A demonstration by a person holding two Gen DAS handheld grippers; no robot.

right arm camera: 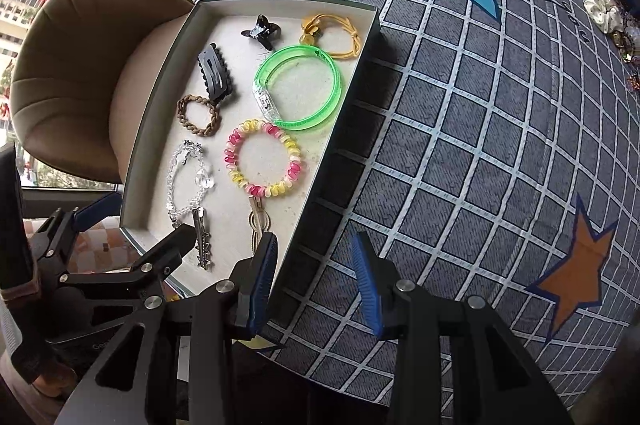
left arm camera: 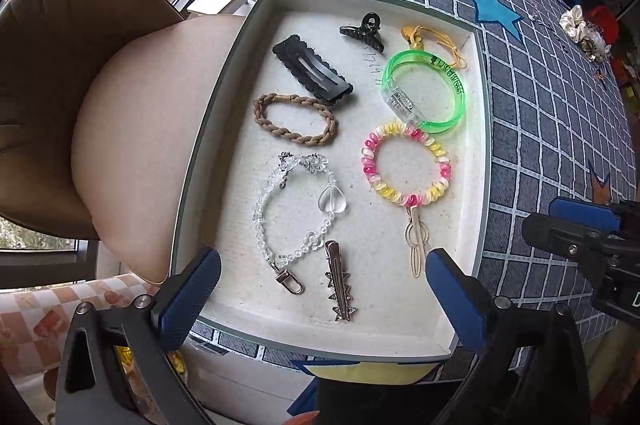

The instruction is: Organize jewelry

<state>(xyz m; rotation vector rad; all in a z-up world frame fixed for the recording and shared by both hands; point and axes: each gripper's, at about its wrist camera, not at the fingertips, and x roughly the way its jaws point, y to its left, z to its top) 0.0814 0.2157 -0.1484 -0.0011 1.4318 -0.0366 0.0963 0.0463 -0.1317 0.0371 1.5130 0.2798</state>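
Presently, left wrist view: left gripper point(left arm camera: 322, 289) hovering spread and empty over shallow box point(left arm camera: 208, 129), star hair clip point(left arm camera: 339, 281) lying between its fingers, right wrist view: right gripper point(right arm camera: 314, 279) hanging parted and empty, straddling box wall point(right arm camera: 332, 161), coil bracelet point(right arm camera: 264, 159) resting inside.

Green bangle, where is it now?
In the tray, far right part: green bangle lies between the yellow cord behind it and the coil tie in front.
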